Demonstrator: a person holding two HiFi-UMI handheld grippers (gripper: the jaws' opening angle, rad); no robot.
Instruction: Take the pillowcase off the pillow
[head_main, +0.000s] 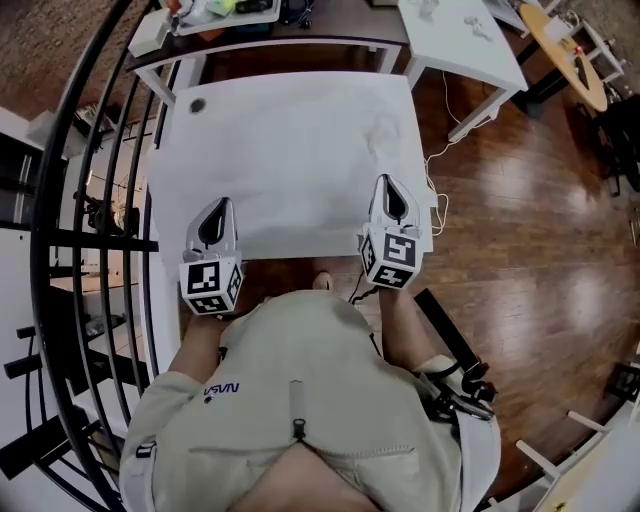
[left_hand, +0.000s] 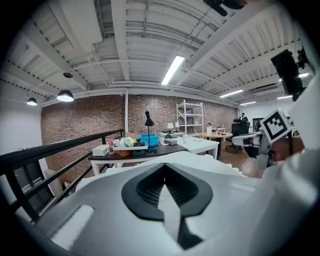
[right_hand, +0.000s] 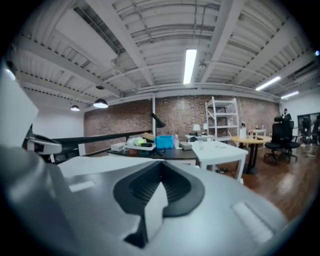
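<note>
Pillowcase (head_main: 300, 180) lies spread on the white table (head_main: 178, 92) in the head view, with the left gripper (head_main: 213, 232) and right gripper (head_main: 390, 205) at its near corners. The left gripper view, then the right gripper view, show jaws clamped together on a fold of its white cloth (left_hand: 169, 212) (grasp seemingly made). The next move is likely a firm pull to peel it off the pillow.

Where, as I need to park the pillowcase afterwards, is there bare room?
Straight ahead the pillowcase fills nearly everything. The white table beyond, right, is mostly bare; the dark desk beside it is crowded at its left.
</note>
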